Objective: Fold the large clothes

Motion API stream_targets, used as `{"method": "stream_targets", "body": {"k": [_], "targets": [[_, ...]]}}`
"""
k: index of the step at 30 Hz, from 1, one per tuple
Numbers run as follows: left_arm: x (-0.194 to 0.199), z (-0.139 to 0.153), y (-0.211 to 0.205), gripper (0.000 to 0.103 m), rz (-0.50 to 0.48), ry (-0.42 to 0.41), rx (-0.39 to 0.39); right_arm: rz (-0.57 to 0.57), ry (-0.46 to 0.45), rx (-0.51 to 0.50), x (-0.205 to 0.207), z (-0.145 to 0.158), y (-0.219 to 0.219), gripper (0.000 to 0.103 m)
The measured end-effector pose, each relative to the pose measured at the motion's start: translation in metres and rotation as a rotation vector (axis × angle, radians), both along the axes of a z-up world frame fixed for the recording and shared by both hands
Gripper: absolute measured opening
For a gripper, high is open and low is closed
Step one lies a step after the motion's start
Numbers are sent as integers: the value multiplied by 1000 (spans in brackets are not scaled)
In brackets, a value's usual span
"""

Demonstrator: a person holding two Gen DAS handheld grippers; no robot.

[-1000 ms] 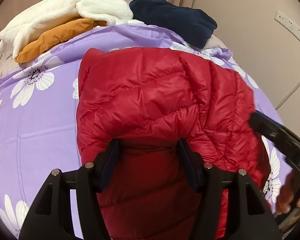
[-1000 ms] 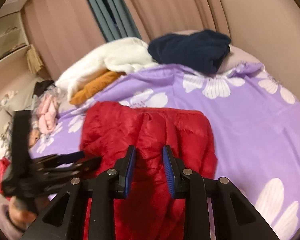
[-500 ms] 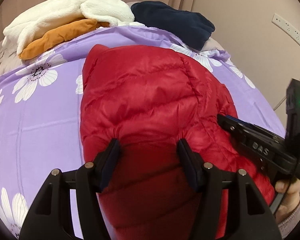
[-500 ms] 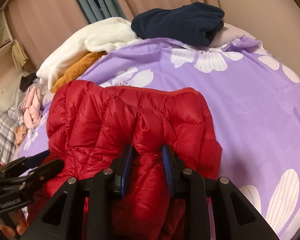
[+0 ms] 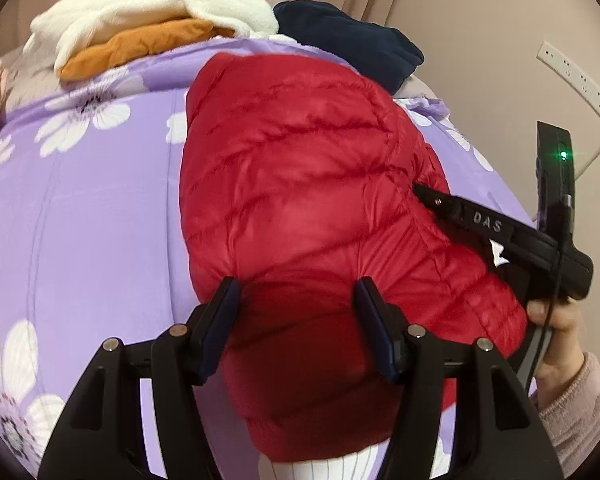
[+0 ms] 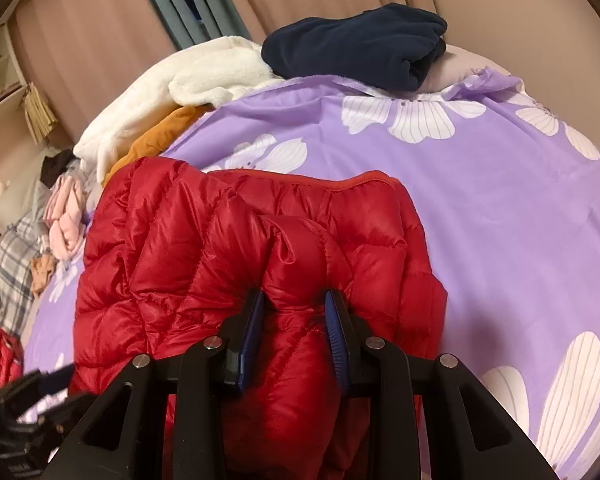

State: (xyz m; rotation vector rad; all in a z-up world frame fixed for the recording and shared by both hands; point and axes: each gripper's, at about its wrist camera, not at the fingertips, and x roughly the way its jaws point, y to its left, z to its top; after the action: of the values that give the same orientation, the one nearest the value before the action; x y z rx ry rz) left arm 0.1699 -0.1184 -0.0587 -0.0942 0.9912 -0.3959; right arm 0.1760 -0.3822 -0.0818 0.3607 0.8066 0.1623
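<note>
A red quilted puffer jacket (image 5: 300, 184) lies folded over on a purple flowered bedsheet (image 5: 80, 208). My left gripper (image 5: 296, 300) is shut on a wide bunch of the jacket's near edge, its jaws held apart by the padding. My right gripper (image 6: 294, 308) is shut on a puffed fold of the jacket (image 6: 228, 256) near its right side. In the left wrist view the right gripper's body (image 5: 500, 228) pokes into the jacket from the right. The left gripper shows blurred at the lower left of the right wrist view (image 6: 32, 396).
A white fleece (image 5: 148, 12), an orange garment (image 5: 140, 48) and a navy garment (image 5: 348, 48) are piled at the bed's far end. Pink and plaid clothes (image 6: 60, 216) lie at the left. A wall with a power strip (image 5: 576, 76) stands at the right.
Both grippers have carried the jacket's near edge forward over the rest, and the fold now covers more of the garment. The right gripper has moved closer to the left one.
</note>
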Motion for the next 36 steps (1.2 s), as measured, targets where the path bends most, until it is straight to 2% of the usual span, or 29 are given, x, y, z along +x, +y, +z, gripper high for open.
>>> {"method": "stream_targets", "body": {"k": [36], "targets": [[-5, -7, 3, 66, 7, 25, -20, -3, 0, 1, 0, -1, -1, 29]]}}
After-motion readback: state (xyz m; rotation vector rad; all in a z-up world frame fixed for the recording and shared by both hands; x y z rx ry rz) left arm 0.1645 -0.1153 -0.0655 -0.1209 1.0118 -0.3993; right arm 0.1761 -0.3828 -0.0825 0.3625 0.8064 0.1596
